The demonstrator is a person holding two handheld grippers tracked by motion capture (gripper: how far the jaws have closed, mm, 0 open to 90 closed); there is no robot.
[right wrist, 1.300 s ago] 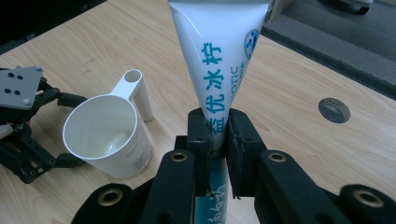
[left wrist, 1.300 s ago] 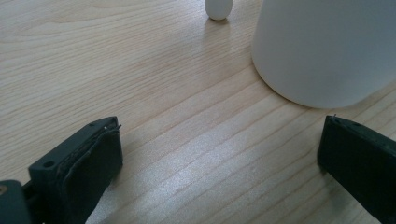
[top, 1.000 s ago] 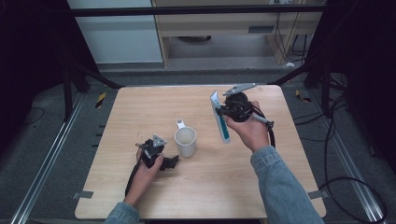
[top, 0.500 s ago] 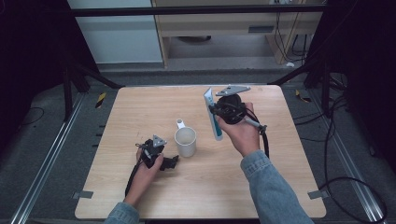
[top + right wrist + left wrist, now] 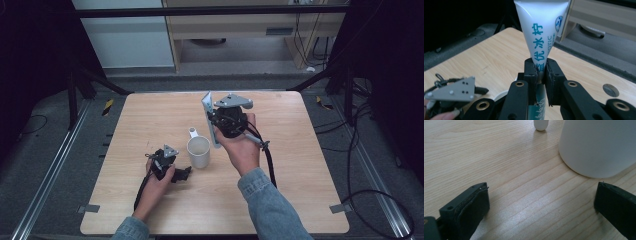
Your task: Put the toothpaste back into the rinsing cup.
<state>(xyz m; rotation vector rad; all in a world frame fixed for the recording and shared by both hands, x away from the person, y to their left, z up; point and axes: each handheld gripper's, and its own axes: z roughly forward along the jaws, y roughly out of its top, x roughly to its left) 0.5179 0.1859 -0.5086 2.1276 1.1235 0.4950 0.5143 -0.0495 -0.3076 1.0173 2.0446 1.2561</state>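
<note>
Now | right gripper [image 5: 216,120] clamps the toothpaste tube [image 5: 210,118], carried leftward to hang above the white mug [image 5: 198,151] | left gripper [image 5: 541,207] rests wide open beside mug | likely dropping tube in.

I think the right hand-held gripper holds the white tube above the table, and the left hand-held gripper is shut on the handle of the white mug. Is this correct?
Not quite. The left hand-held gripper is open and holds nothing; the left gripper view shows its jaws wide apart on the table, with the white mug just ahead. The right hand-held gripper does hold the white tube above the table.
</note>
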